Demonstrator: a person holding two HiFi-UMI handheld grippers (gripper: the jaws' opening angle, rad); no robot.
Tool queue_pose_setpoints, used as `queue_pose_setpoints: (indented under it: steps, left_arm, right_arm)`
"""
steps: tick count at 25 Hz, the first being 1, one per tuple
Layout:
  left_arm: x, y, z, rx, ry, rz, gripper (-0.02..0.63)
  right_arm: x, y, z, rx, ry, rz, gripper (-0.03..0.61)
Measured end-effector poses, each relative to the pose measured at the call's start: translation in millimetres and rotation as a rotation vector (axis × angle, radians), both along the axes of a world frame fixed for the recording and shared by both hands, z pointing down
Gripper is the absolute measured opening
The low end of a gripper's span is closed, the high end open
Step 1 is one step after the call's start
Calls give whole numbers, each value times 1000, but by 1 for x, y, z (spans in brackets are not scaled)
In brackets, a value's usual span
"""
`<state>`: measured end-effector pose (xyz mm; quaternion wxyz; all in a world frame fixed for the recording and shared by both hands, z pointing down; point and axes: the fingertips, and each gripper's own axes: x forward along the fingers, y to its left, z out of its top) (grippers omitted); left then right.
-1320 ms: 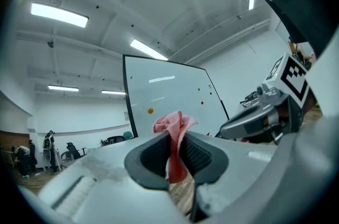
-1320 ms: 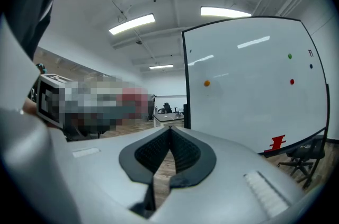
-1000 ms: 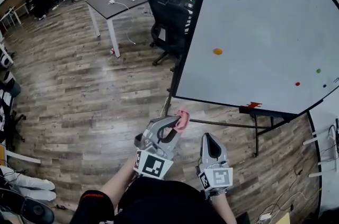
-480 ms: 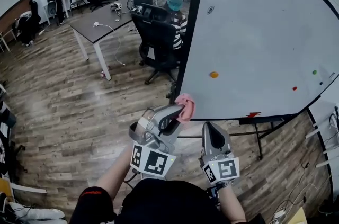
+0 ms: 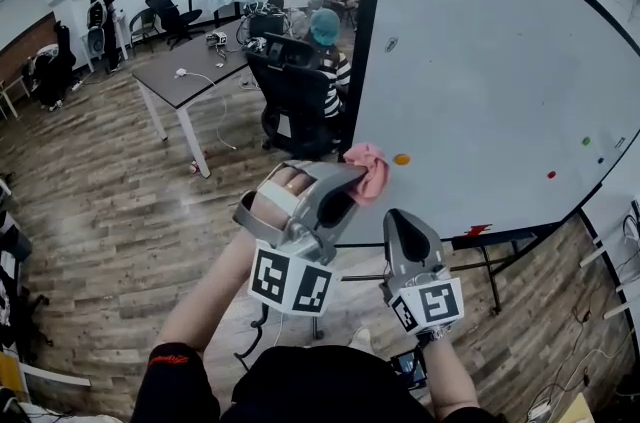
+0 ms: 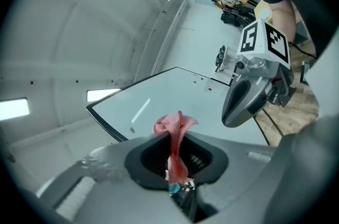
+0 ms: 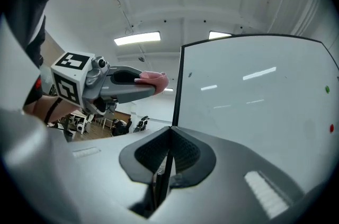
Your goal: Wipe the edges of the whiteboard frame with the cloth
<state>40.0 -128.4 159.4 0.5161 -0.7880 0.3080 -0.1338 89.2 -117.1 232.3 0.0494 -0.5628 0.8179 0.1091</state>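
Observation:
A large whiteboard (image 5: 500, 81) with a black frame (image 5: 366, 21) stands upright ahead on a wheeled stand. My left gripper (image 5: 362, 175) is raised and shut on a pink cloth (image 5: 371, 167), whose bunched end sticks out past the jaw tips, close to the frame's left edge near its lower part. In the left gripper view the cloth (image 6: 175, 135) is pinched between the closed jaws. My right gripper (image 5: 405, 233) hangs lower and to the right, shut with nothing in it; its own view faces the left frame edge (image 7: 176, 85).
Small magnets (image 5: 401, 159) dot the board. Behind the board's left side people sit in black office chairs (image 5: 290, 91) at a long table (image 5: 190, 61). The board's stand legs (image 5: 490, 246) reach onto the wooden floor on the right.
My left gripper has lifted with the cloth from below the board's lower corner up to the left frame edge. The head view has tilted upward. The right gripper rose slightly.

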Motion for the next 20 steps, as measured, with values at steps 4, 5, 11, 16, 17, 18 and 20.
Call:
queue_pose_setpoints:
  steps: [4, 5, 11, 16, 17, 18, 20]
  left_arm:
    - [3, -3, -29, 94, -74, -21, 49]
    - [3, -3, -36, 116, -95, -28, 49]
    - [-2, -14, -90, 262, -187, -116, 48]
    - [-9, -25, -137, 391, -254, -207, 48]
    - [-8, -27, -145, 410, -273, -224, 48]
    - [-7, -28, -152, 430, -292, -240, 48]
    - [-5, -29, -168, 473, -316, -263, 48]
  right_arm:
    - [-3, -6, -17, 20, 21, -25, 2]
    - [-2, -6, -22, 28, 26, -27, 2]
    - [4, -13, -57, 86, 43, -18, 2]
    - [-4, -22, -87, 130, 78, -21, 2]
    - [-6, -22, -92, 139, 90, -27, 2]
    - [-9, -23, -97, 148, 104, -33, 2]
    - [-15, -24, -107, 162, 135, -43, 2]
